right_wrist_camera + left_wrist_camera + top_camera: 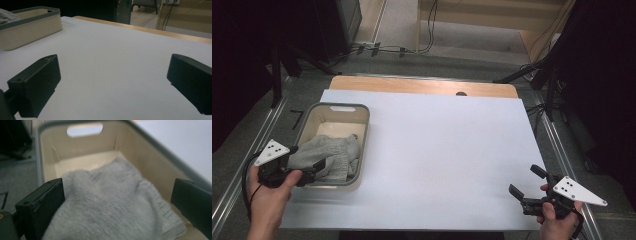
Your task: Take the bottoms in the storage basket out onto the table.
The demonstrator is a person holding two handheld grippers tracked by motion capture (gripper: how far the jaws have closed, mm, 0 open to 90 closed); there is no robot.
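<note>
Cloth (328, 156) in bin (340, 106) — white table (437, 145)

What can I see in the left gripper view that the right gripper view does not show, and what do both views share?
Left gripper view: the inside of the beige bin, its handle slot, and the knit texture and fringed edge of the grey cloth, which lies between the wide-apart jaws of the left gripper.

Right gripper view: the open jaws of the right gripper over the bare white table cover, the wooden table edge, and the bin's outer wall.

Both: the bin with its grey rim, the grey cloth, the white cover, and open jaws.
</note>
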